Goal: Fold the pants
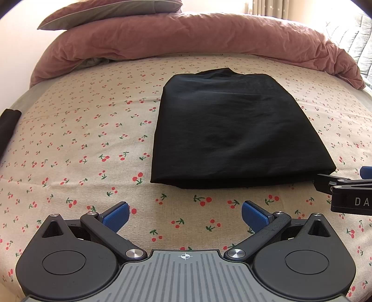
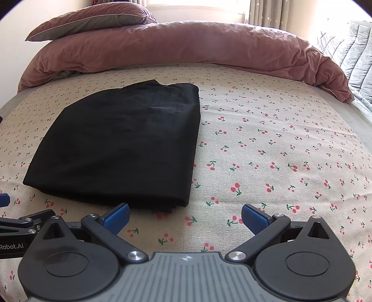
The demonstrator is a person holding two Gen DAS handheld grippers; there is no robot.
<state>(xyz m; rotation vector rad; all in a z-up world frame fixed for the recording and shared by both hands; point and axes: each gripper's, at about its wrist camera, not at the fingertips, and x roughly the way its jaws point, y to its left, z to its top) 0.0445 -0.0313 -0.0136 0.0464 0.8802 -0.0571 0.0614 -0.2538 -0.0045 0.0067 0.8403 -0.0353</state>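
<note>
The black pants (image 1: pixel 234 130) lie folded into a compact rectangle on the cherry-print bed sheet (image 1: pixel 81 144); the right wrist view shows them at centre left (image 2: pixel 125 148). My left gripper (image 1: pixel 185 217) stands open just short of the bundle's near edge, nothing between its blue pads. My right gripper (image 2: pixel 185 218) is open too, near the bundle's near right corner, and holds nothing. Part of the right gripper (image 1: pixel 344 188) shows at the right edge of the left wrist view, and part of the left gripper (image 2: pixel 21 223) at the left edge of the right wrist view.
A rolled pink duvet (image 2: pixel 186 46) with a pillow (image 2: pixel 93 21) on it runs across the far side of the bed. A grey quilted surface (image 2: pixel 355 53) lies at the far right. A dark cloth item (image 1: pixel 8 125) sits at the bed's left edge.
</note>
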